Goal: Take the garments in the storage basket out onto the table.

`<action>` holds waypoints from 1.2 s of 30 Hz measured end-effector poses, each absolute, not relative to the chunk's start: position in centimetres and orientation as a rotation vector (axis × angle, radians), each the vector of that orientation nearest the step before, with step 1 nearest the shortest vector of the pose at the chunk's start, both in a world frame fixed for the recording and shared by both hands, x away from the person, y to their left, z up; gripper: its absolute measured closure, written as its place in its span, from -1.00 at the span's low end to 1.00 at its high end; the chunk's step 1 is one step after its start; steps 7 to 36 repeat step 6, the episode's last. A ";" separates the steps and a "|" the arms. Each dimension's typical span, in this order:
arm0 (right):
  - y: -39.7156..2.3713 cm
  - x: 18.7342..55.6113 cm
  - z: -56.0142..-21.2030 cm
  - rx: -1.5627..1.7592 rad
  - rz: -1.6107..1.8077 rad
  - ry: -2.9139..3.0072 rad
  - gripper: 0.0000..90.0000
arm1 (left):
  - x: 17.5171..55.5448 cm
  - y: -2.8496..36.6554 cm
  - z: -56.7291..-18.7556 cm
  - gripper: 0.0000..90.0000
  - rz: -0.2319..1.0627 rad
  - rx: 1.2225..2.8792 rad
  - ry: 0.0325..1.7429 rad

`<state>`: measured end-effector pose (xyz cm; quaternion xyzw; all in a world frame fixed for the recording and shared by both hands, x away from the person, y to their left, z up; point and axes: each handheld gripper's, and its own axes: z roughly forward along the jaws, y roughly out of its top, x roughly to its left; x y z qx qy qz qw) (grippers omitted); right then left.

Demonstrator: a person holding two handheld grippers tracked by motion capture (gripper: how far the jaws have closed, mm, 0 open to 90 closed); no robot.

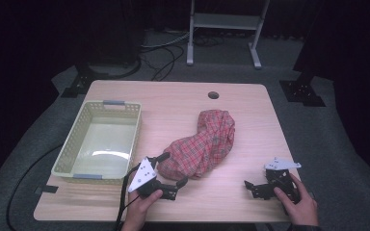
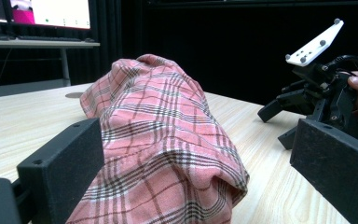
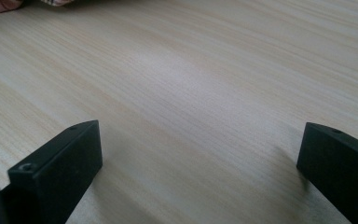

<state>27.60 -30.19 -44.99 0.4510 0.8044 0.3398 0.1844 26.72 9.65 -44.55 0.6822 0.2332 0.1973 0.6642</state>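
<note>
A yellow basket (image 1: 77,139) sits on the wooden counter (image 1: 183,101). The counter has a small round hole (image 1: 213,95). A grey stand (image 1: 224,21) is behind it.

The crumpled shirt (image 1: 203,143) lies on the table (image 1: 241,101) near its middle, running from the far right toward the near left. The basket (image 1: 77,139) stands well to its left, at the table's left edge. The left gripper (image 1: 172,168) sits at the shirt's near end, its jaws on either side of the cloth. The right gripper (image 1: 251,186) rests near the front right corner, apart from the shirt.

Light wood table (image 1: 183,103): red plaid cloth (image 1: 203,143) bunched mid-right, cream basket (image 1: 75,144) at left edge.
</note>
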 end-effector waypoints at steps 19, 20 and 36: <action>-30.2 27.6 -45.0 1.271 0.958 2.267 -1.00 | 26.7 9.7 -44.6 -0.94 0.443 1.536 0.526; -30.2 27.6 -45.0 1.271 0.958 2.267 -1.00 | 26.7 9.7 -44.6 -0.94 0.443 1.536 0.526; -30.2 27.6 -45.0 1.271 0.958 2.267 -1.00 | 26.7 9.7 -44.6 -0.94 0.443 1.536 0.526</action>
